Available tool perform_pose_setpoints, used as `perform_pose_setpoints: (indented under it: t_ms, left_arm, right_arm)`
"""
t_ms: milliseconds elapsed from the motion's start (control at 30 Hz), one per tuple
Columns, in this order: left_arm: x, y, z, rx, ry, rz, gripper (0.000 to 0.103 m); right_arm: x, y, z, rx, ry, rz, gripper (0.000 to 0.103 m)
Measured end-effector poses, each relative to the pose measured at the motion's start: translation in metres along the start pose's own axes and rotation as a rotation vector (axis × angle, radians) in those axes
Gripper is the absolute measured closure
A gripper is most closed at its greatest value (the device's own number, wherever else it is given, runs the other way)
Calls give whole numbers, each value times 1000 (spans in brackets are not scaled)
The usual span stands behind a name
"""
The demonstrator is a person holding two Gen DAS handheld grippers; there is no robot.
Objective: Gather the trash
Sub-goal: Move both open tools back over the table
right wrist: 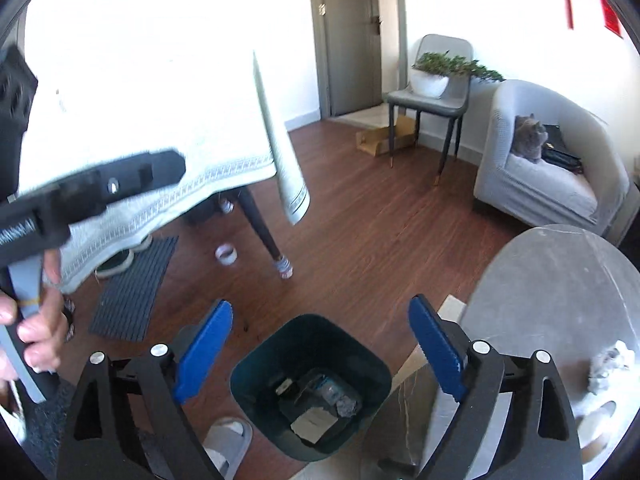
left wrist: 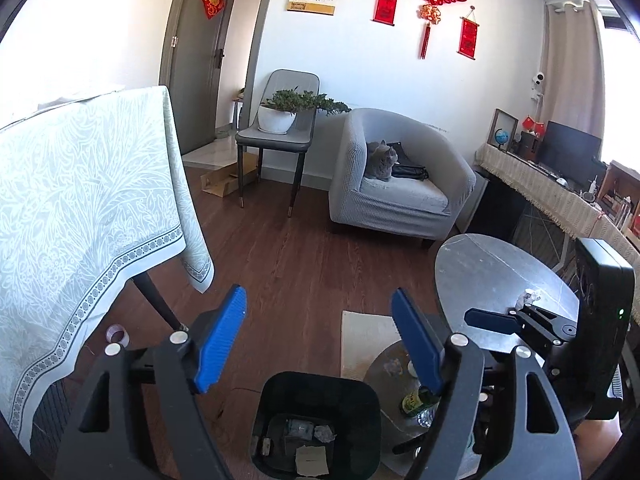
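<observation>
A dark bin [left wrist: 316, 428] stands on the wood floor below both grippers and holds paper scraps and crumpled wrappers; it also shows in the right wrist view [right wrist: 310, 386]. My left gripper [left wrist: 318, 330] is open and empty above the bin. My right gripper [right wrist: 320, 346] is open and empty above the bin too; it also shows in the left wrist view [left wrist: 490, 320]. A crumpled white tissue [left wrist: 528, 297] lies on the round grey table [left wrist: 492, 272], close to the right gripper; it shows in the right wrist view [right wrist: 612, 364]. A green bottle [left wrist: 418, 400] lies on a lower shelf.
A table with a pale green cloth [left wrist: 80, 208] stands at the left, a tape roll [right wrist: 226, 255] on the floor by its leg. A grey armchair with a cat [left wrist: 384, 160], a chair with a plant [left wrist: 280, 120], a cardboard box [right wrist: 384, 138] and a cluttered desk [left wrist: 560, 184] lie beyond.
</observation>
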State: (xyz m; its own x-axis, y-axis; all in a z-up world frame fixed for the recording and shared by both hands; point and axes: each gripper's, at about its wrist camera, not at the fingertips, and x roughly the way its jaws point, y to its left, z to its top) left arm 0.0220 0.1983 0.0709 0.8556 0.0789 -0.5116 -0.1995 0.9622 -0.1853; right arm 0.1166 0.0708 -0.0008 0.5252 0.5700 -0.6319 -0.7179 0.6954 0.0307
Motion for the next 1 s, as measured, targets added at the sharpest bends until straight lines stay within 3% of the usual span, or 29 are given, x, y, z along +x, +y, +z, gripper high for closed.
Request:
perform_pose_setpoints:
  t_ms: [100, 200, 433, 633, 867, 1000]
  left_arm:
    - [-1, -10, 1, -15, -14, -40, 27]
    - [2, -26, 1, 3, -7, -68, 27]
    - [19, -72, -9, 86, 37, -86, 26]
    - [28, -102, -21, 114, 37, -132, 14]
    - [47, -133, -33, 101, 98, -200, 11]
    - [53, -144, -37, 82, 124, -238, 10]
  right_arm:
    - [-19, -18, 0, 40, -67, -6, 4]
    - [-35, -32, -2, 58, -122, -12, 4]
    - [-69, -61, -9, 79, -132, -54, 4]
    - [-99, -97, -23, 113, -147, -127, 4]
    - [-115, -128, -48, 118, -42, -167, 4]
    - [-121, -132, -60, 22, 32, -242, 4]
